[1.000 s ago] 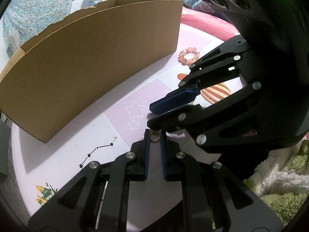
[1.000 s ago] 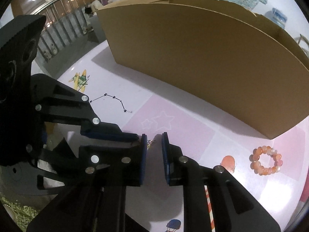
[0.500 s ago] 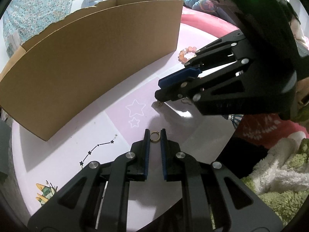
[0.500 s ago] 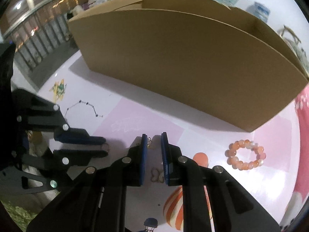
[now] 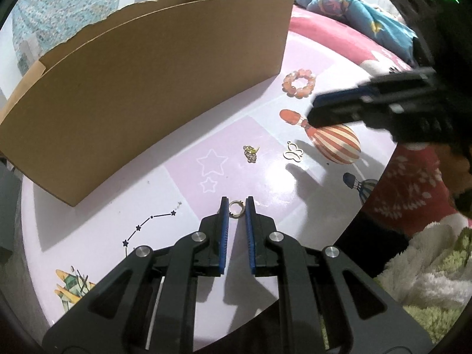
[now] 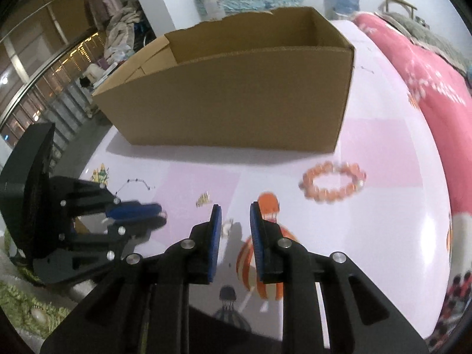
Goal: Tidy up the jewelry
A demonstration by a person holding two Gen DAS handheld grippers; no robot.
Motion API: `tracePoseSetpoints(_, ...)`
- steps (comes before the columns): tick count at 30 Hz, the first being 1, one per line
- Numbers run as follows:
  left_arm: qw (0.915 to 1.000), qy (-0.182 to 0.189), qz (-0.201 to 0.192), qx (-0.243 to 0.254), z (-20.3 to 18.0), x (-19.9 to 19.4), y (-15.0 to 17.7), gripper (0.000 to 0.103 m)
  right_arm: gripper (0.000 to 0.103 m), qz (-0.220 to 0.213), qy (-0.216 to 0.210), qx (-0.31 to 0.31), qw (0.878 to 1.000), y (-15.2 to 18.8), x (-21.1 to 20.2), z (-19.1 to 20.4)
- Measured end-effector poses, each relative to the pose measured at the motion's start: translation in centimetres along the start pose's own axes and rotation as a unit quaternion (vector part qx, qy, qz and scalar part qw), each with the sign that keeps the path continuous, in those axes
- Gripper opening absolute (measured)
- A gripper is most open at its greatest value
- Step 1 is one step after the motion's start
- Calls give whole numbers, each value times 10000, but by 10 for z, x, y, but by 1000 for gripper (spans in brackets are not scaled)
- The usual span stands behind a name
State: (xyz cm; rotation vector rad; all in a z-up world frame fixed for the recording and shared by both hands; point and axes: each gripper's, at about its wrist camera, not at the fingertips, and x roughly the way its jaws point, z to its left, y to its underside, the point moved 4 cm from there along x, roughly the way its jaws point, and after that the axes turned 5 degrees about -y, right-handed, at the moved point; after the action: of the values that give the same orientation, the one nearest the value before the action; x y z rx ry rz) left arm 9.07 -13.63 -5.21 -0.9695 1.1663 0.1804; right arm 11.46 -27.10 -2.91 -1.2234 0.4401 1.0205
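Fingers of the left hand-held gripper narrowly bracket a small ring (contact unclear); right hand-held gripper parted, empty.

A round table with a pale pink and white printed top carries everything. A long open cardboard box stands well beyond the left jaws. A small gold ring lies between the left jaw tips. Just ahead lies a small gold charm, with a butterfly-shaped charm to its right. An orange bead bracelet lies ahead and right of the right jaws, near the box.
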Motion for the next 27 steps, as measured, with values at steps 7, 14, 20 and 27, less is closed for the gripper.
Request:
tracePoseSetpoints(7, 9999, -80, 9, -61, -3, 2, -2, 10, 20, 163, 18, -149, 9998, 14, 14, 12)
tracePoseSetpoints(14, 9998, -112, 0, -146, -3, 3, -2, 10, 20, 192, 183, -339, 9991, 15, 24, 16)
tracePoseSetpoints(20, 9998, -118, -6, -156, -2, 2, -2, 10, 20, 162, 479, -501, 9975, 10, 36, 23)
tracePoseSetpoints(27, 9998, -106, -8, -158, -3, 2, -2, 10, 20, 123, 740, -651, 9951, 6, 44, 28)
